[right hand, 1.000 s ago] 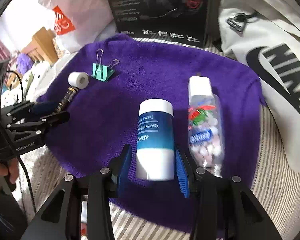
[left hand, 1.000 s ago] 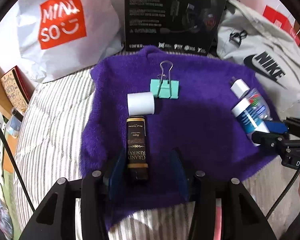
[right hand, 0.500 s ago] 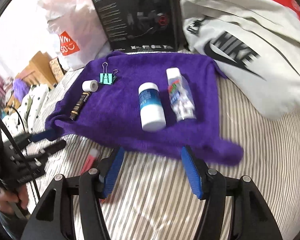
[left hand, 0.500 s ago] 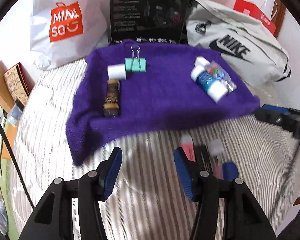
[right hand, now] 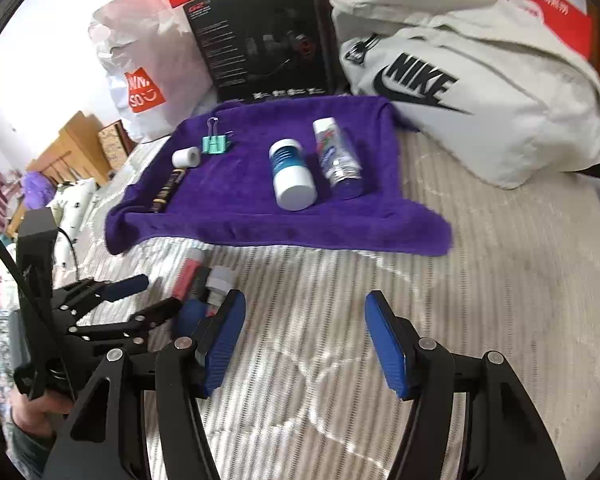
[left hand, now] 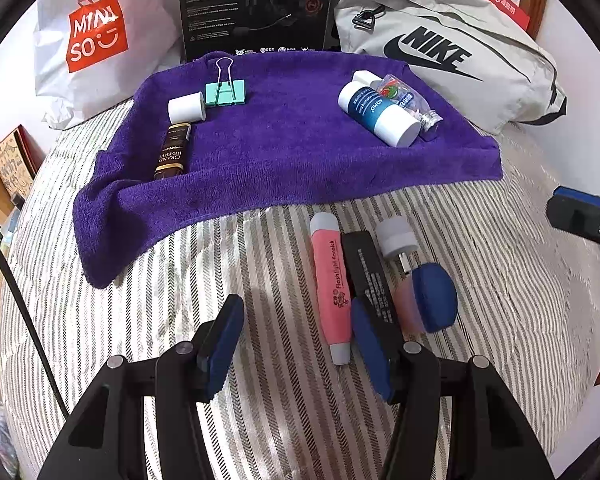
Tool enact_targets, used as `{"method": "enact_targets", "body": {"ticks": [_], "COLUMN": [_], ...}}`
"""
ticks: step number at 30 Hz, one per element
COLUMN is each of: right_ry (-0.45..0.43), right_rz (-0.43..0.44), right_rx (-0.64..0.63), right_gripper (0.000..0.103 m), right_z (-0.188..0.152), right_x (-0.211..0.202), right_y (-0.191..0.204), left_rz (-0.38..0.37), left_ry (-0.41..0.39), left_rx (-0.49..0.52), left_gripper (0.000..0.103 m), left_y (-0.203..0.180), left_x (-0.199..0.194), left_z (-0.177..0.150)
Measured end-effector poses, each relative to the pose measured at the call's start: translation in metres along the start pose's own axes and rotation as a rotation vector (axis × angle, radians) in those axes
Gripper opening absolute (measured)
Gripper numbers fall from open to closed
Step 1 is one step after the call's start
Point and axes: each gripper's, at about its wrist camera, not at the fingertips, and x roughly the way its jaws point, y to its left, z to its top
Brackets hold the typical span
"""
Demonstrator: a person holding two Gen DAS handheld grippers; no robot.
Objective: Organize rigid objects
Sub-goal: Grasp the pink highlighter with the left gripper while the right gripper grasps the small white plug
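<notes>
From the left wrist view: the left claw (left hand: 296, 344) hangs released over the striped bed (left hand: 140, 300), nothing between its blue pads; its jaws have just been opening a bit more. Already on the purple towel (left hand: 284, 148): a white roll (left hand: 187, 107), a green binder clip (left hand: 225, 92), a dark tube (left hand: 173, 151), a blue-and-white bottle (left hand: 378, 113) and a clear bottle (left hand: 408, 101) right beside it. Left on the bed near the claw: a pink flashlight pen (left hand: 332, 280), a black stick (left hand: 370, 272), a white plug-like piece (left hand: 394, 238) and a blue oval thing (left hand: 434, 297); my guess is the pink pen is next. To do it well I'd come down square across its body, since the black stick lies just beside it and could get dragged along. The blue oval's near edge is blurry, so no idea what it is.

Right wrist view: the right claw (right hand: 305, 342) is released too, empty over bare bed; the leftovers are half hidden behind its left finger and the left claw, so I can't sort them out there. A hand (right hand: 36, 408) is cut off at the edge.
</notes>
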Motion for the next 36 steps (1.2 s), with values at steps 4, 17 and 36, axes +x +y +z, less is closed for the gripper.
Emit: {"method": "enact_targets", "body": {"ticks": [4,17,36], "right_ry": [-0.011,-0.004,0.041], "right_rz": [-0.005,-0.04,0.113], "right_rx": [-0.006,-0.066,-0.064], "right_gripper": [0.062,0.063,0.063], "right_z": [-0.004,-0.018,-0.019], "right_x": [-0.007,-0.016,0.019], "right_y": [-0.003,-0.006,0.012], "left_rz": [0.033,0.103,0.084], "left_ry": [-0.006,-0.004,-0.005], "left_rx": [0.002,0.078,-0.006], "left_gripper": [0.053,0.049,0.013], "left_y": [-0.005,-0.02,0.019], "left_x": [0.003,0.016,0.001], "left_z": [0.002,0.017,-0.005]}}
